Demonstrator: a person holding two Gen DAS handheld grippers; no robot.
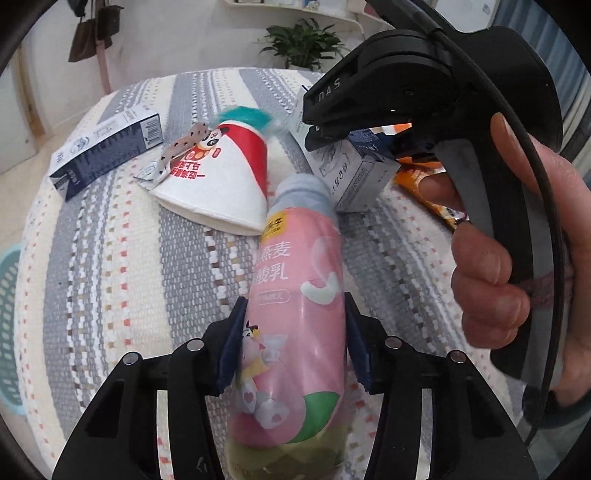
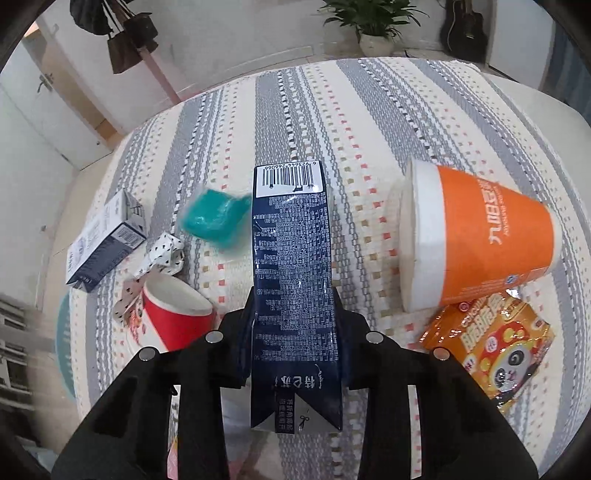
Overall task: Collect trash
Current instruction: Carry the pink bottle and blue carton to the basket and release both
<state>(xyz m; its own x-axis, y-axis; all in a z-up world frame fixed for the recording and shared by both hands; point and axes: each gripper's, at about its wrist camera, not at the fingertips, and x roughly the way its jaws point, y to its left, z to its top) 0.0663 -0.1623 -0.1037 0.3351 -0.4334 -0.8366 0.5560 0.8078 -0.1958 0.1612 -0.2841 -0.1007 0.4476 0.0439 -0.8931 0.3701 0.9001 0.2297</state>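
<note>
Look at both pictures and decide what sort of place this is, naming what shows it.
Probably a room in a home. A table under a striped woven cloth, a potted plant by the wall, bags on a coat stand and a guitar in the corner all suggest a living space.

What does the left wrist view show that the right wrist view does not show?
Only the left wrist view: the left gripper closed on a pink yogurt bottle, and the hand holding the right gripper.

Only the right wrist view: the right gripper closed on a dark blue carton, and an orange cup on its side.

Both: the red cup, a second carton, the striped cloth.
</note>
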